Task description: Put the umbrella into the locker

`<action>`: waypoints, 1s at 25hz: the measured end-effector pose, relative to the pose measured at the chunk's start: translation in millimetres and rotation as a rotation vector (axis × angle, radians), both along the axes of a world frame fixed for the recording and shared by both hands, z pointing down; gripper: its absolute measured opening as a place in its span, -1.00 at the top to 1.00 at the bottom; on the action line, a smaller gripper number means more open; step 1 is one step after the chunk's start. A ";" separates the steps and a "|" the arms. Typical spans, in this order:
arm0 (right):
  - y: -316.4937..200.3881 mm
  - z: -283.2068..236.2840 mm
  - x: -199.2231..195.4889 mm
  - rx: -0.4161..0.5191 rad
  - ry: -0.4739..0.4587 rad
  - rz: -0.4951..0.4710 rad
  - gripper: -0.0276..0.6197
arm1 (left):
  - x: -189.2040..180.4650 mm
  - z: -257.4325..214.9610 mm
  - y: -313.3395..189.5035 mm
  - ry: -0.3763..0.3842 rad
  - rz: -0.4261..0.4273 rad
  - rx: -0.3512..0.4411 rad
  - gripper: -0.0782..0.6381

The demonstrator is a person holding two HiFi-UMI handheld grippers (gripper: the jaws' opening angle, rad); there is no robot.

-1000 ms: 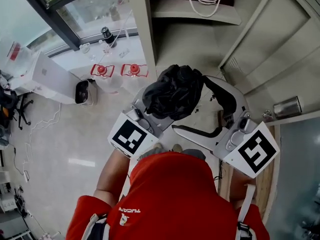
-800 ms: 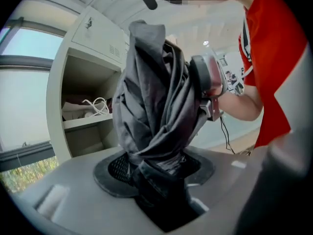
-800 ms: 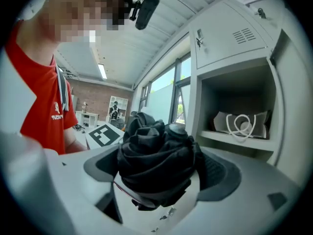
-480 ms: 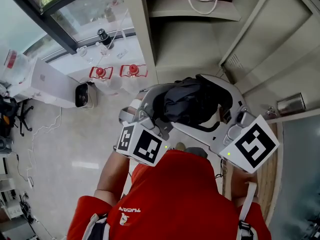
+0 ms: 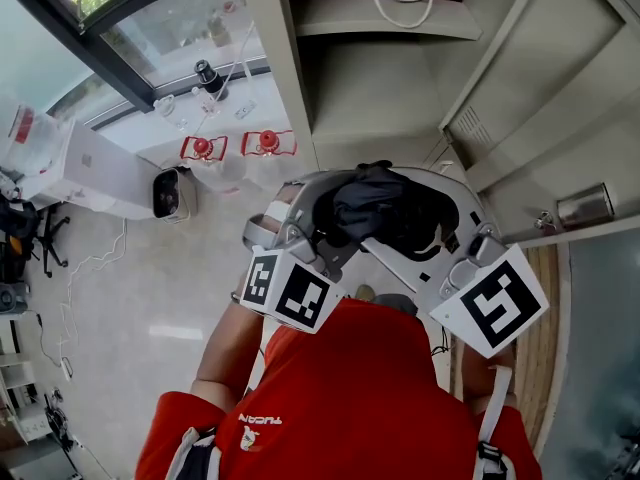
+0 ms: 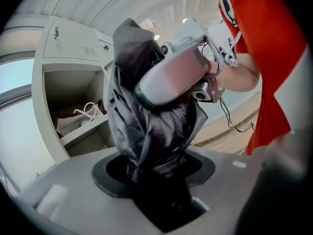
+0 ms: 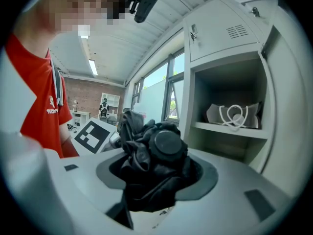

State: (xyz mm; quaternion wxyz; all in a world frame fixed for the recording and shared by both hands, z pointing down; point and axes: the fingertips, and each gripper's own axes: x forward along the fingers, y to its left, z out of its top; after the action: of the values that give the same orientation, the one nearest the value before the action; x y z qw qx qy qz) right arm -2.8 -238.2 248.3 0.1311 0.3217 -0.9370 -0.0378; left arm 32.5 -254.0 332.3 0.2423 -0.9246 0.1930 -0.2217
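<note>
Left claw [image 6: 154, 180] grips the umbrella [image 5: 376, 206] low on its bundle, pads pressed into the cloth. Right claw [image 7: 152, 177] is closing on the other end, with the fabric caught between its jaws. The umbrella is black and folded short, its cloth loose and crumpled in shiny folds, with a round cap at one end. It hangs in the air between both claws, just outside the open locker [image 5: 372, 93], in front of the person's red shirt [image 5: 350, 388].
</note>
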 end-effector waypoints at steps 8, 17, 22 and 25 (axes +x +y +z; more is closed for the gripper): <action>-1.7 -0.4 20.3 -0.002 -0.059 0.099 0.23 | 5.4 -5.3 3.2 0.131 0.060 0.074 -0.03; -14.0 -20.0 60.9 0.088 -0.150 0.303 0.24 | -27.0 -26.2 -17.0 0.432 -0.038 -0.039 -0.30; -24.2 -33.9 78.0 0.207 -0.199 0.413 0.25 | -61.4 -32.8 -39.1 0.722 -0.168 -0.265 -0.29; -31.1 -39.8 87.5 0.265 -0.266 0.465 0.25 | -72.3 -37.0 -41.7 0.778 -0.190 -0.303 -0.28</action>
State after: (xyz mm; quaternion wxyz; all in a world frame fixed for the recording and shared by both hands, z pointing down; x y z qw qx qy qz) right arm 84.7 -269.3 208.5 -0.0309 0.5440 -0.8341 -0.0864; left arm -39.8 -295.7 295.3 -0.0087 -0.9427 0.3194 0.0963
